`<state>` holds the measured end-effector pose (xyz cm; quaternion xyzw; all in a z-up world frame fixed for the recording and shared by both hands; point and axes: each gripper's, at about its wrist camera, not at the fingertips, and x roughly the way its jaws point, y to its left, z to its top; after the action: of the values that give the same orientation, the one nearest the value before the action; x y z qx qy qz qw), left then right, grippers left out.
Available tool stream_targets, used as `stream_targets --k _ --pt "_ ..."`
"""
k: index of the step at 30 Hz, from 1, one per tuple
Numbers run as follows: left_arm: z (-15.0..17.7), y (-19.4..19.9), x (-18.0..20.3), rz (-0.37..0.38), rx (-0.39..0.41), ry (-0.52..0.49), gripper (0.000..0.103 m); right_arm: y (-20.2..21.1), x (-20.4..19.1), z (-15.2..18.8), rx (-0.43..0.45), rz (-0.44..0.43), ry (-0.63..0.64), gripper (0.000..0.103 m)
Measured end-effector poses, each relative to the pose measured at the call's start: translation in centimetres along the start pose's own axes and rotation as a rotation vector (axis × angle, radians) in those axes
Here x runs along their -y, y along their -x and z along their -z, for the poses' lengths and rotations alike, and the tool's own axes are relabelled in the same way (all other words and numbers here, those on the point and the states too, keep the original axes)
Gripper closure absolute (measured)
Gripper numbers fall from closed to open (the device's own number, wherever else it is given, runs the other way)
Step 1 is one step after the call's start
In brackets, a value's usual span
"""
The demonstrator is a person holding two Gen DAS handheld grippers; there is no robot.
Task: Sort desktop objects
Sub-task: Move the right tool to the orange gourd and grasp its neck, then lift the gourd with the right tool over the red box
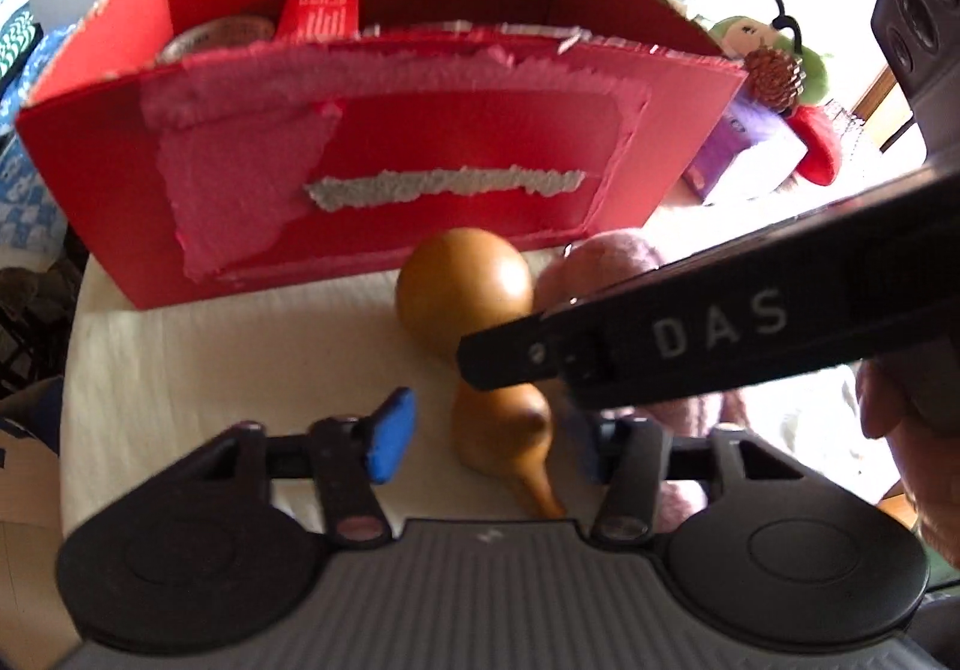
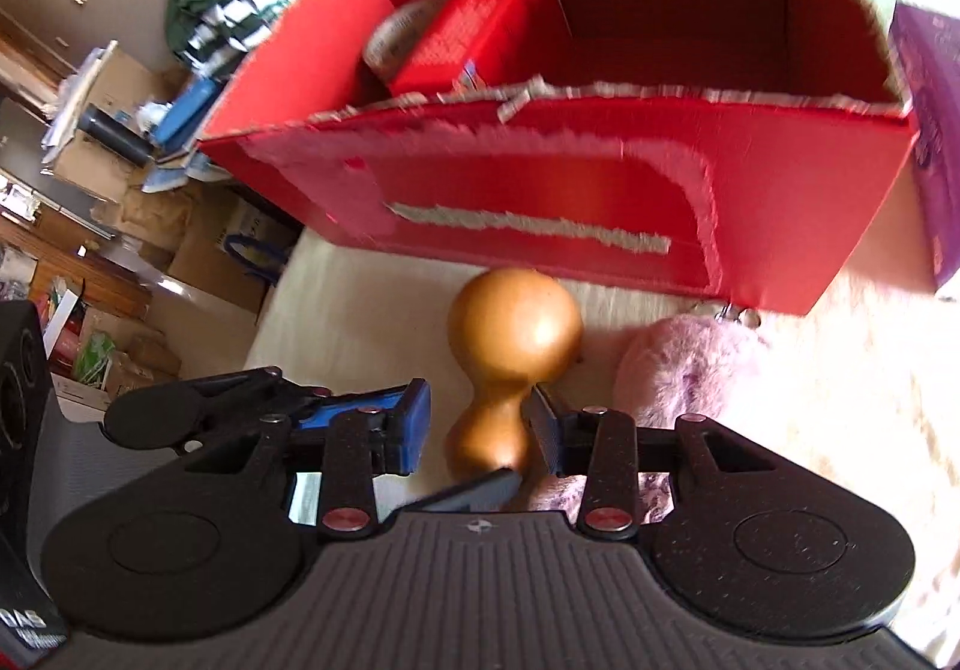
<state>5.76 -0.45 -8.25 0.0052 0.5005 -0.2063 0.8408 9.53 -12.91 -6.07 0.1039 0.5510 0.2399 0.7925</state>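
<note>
A brown gourd (image 1: 474,310) lies on the cream tablecloth in front of an open red cardboard box (image 1: 384,190). My left gripper (image 1: 492,436) is open, its blue pads on either side of the gourd's small end. My right gripper (image 2: 483,427) is open around the gourd (image 2: 510,346) at its narrow waist; its body crosses the left wrist view as a black bar marked DAS (image 1: 720,334). The box (image 2: 570,202) holds a red packet (image 2: 474,27) and a tape roll (image 2: 399,30). A pink fluffy toy (image 2: 690,376) lies right of the gourd.
A purple box (image 1: 738,153), a pine cone (image 1: 774,69) and a green plush toy (image 1: 756,39) sit right of the red box. The table's left edge (image 1: 72,346) drops to cluttered floor with cardboard boxes (image 2: 120,159).
</note>
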Motion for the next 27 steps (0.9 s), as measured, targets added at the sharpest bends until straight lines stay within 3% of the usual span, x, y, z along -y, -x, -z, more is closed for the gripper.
stream_targets --k 3,16,27 --pt "0.1 -0.6 -0.2 0.018 -0.009 0.017 0.063 -1.2 0.0 0.1 -0.03 0.007 -0.016 0.065" --pt "0.5 -0.8 0.2 0.024 -0.012 -0.028 0.064 -1.9 0.6 1.1 -0.031 -0.024 -0.083 0.068" --pt "-0.2 7.0 3.3 0.023 0.139 -0.19 0.064 5.0 -1.2 2.3 0.116 -0.112 -0.02 0.068"
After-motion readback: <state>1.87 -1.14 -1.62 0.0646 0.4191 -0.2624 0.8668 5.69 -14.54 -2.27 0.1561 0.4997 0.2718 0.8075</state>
